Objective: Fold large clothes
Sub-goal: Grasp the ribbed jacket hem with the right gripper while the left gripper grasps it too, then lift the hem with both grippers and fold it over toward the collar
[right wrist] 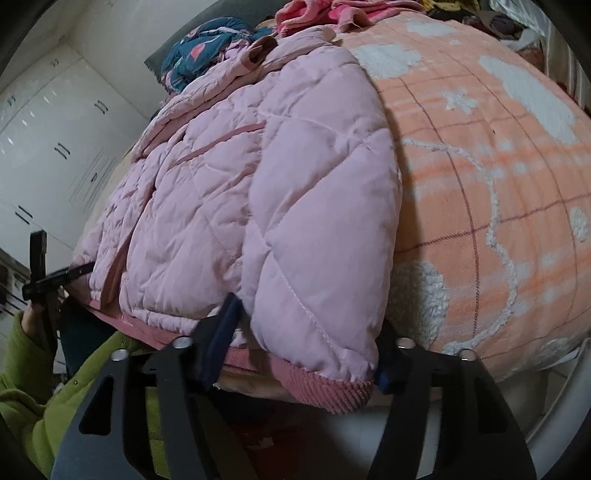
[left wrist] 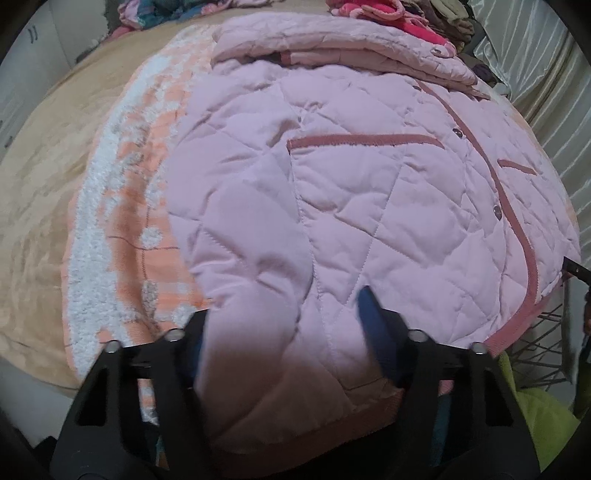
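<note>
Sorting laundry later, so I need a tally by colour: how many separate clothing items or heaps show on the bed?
Pink quilted jacket: 1
Hot pink heap: 1
Teal patterned heap: 1
Total: 3

Both wrist views closely face one jacket [left wrist: 332, 192].

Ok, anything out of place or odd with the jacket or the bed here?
Nothing damaged or spilled. The pink quilted jacket lies on the orange blanket, its hem overhanging the bed edge. Loose clothes are heaped untidily at the far end.
</note>
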A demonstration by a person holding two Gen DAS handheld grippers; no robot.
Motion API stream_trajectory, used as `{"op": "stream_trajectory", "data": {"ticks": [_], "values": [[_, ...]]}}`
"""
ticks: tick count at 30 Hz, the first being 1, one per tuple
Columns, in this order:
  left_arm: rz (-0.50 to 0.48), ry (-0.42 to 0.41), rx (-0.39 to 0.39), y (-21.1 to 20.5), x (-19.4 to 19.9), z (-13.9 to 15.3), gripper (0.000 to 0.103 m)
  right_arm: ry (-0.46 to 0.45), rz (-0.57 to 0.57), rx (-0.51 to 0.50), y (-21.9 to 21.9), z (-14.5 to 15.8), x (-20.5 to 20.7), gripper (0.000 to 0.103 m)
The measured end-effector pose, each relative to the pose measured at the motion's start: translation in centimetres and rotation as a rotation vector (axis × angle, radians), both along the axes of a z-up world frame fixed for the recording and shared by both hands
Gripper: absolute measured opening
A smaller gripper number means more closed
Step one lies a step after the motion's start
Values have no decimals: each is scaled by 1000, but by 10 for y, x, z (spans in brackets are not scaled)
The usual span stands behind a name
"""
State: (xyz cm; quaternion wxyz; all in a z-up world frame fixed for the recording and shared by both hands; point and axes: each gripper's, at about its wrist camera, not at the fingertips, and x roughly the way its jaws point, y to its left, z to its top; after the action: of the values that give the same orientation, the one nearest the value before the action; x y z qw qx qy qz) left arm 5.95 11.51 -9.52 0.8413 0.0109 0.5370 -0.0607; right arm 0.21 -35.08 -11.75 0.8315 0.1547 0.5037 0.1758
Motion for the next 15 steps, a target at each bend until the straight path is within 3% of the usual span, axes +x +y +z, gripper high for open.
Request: {"op": "stream_trajectory", "data": {"ticks": [2, 5, 15], "values": [[-3, -22, 19, -2, -3, 3, 44, -24, 10, 5, 3, 10, -2, 28], [12, -53, 30, 1, -7, 8, 25, -60, 5, 27, 3, 25, -3, 20], [4, -125, -51, 8, -13, 37, 14, -201, -4, 34, 15, 79, 8, 16]]}}
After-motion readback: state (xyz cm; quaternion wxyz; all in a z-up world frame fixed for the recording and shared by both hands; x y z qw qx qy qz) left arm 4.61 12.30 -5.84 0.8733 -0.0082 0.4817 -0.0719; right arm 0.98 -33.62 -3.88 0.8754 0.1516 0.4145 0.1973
